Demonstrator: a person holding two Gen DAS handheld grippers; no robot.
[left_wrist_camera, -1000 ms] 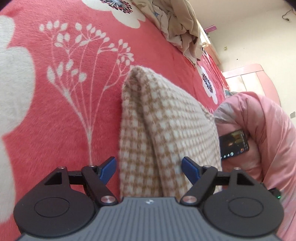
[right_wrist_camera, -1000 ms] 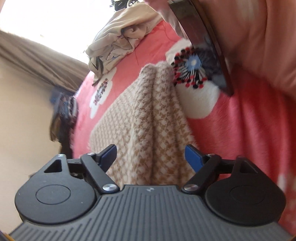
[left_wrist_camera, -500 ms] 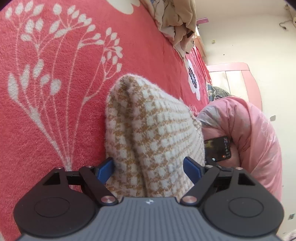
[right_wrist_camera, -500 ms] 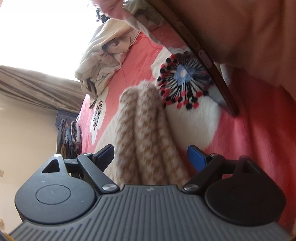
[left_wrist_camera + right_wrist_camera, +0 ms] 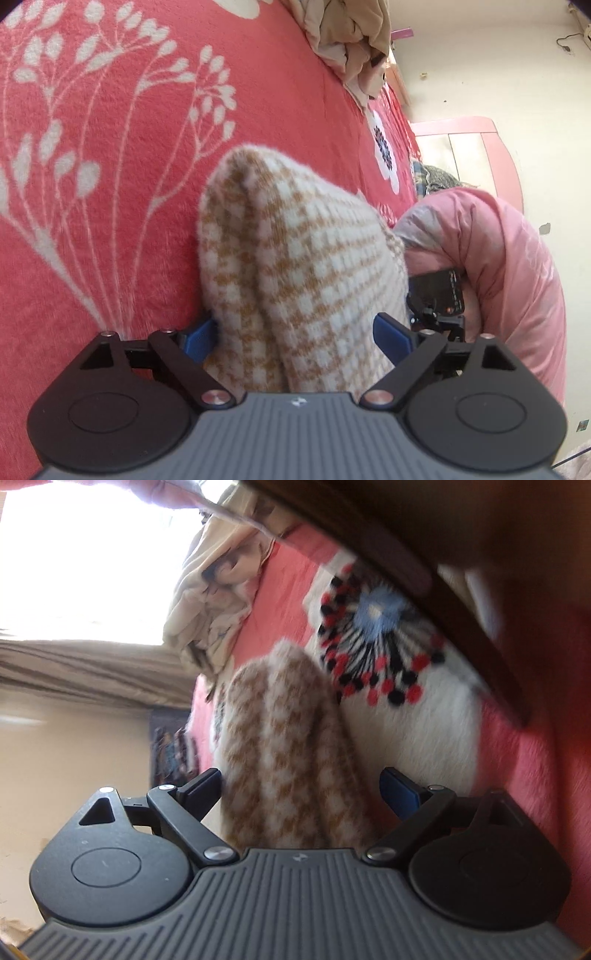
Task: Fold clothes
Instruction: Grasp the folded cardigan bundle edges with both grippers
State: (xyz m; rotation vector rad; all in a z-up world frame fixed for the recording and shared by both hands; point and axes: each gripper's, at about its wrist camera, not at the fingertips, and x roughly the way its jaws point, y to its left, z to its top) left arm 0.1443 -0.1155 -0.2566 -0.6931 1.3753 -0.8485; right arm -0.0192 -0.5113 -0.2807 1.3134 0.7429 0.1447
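A: So where's the knit at? The tan-and-white houndstooth sweater (image 5: 295, 273) is bunched into a thick fold on the red floral blanket (image 5: 110, 147), and it sits right between the blue pads of the left claw (image 5: 295, 334).

B: Same on the other cam. The sweater (image 5: 284, 746) runs up between the fingers of the right claw (image 5: 301, 788). Both claws are spread wide, fabric in the gap, neither clamped down on it.

A: Further out there's a crumpled beige garment (image 5: 351, 40) at the far end of the blanket, plus a person's pink padded sleeve (image 5: 517, 258) to the right.

B: Right cam's blurry; a dark curved edge (image 5: 443, 602) crosses the top.
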